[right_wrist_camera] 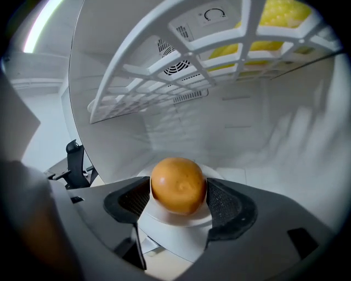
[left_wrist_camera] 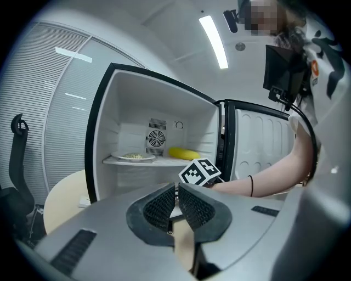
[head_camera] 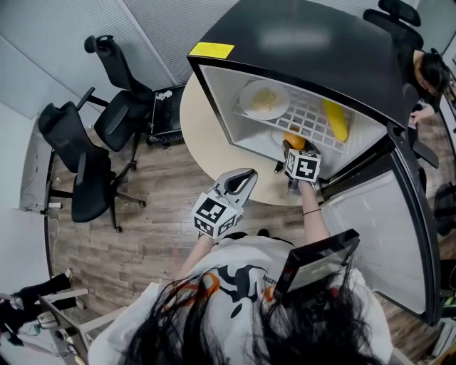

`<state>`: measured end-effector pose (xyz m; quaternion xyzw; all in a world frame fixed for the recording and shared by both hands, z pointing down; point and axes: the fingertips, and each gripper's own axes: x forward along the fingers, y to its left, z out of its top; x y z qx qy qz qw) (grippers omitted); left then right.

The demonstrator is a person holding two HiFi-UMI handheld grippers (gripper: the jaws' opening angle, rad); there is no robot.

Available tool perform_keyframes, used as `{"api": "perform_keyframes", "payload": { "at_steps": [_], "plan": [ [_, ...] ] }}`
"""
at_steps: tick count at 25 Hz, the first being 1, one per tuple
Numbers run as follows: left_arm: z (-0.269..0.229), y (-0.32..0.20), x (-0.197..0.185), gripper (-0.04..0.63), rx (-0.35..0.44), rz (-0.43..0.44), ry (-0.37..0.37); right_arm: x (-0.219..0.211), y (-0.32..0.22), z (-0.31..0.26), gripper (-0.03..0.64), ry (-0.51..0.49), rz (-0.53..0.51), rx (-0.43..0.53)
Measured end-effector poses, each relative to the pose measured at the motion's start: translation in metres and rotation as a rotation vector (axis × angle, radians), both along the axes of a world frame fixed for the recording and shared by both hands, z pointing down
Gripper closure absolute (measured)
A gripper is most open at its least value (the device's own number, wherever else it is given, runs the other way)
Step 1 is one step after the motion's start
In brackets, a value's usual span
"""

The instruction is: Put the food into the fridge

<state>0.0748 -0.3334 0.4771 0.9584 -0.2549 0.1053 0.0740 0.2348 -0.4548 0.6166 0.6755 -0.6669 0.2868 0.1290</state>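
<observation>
orange (right_wrist_camera: 178,185) | clamped in right claw (right_wrist_camera: 179,193), just above white plate (right_wrist_camera: 176,218), fridge (head_camera: 216,100) lower compartment | step: setting down | next: likely open claw, back out | left claw (left_wrist_camera: 176,198) closed, empty, outside

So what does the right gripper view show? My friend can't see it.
The right gripper holds an orange between its jaws, over a white plate inside the fridge. Above is a white wire shelf with something yellow lying on it.
</observation>
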Motion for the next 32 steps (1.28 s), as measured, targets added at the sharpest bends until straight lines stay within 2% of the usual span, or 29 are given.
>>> {"api": "perform_keyframes", "payload": {
  "at_steps": [4, 8, 13, 19, 27, 32],
  "plan": [
    [0.000, -0.002, 0.002, 0.581, -0.001, 0.002, -0.005, -0.002, 0.009, -0.001, 0.302, -0.025, 0.003, -0.003],
    [-0.002, -0.002, 0.007, 0.583, 0.002, 0.011, -0.006, -0.002, 0.017, -0.005, 0.302, -0.005, -0.003, -0.006],
    [0.000, 0.002, 0.014, 0.583, -0.004, 0.027, -0.010, 0.008, 0.034, -0.020, 0.302, -0.027, 0.047, 0.038],
    [0.000, 0.004, 0.015, 0.583, -0.006, 0.024, -0.013, 0.007, 0.051, -0.039, 0.304, -0.037, 0.047, 0.081],
    [0.004, 0.011, 0.013, 0.583, -0.031, 0.025, -0.030, -0.008, 0.065, -0.072, 0.304, -0.111, 0.013, 0.163],
    [0.010, 0.017, 0.017, 0.583, -0.060, 0.059, -0.037, -0.010, 0.082, -0.094, 0.307, -0.152, 0.036, 0.215]
  ]
}}
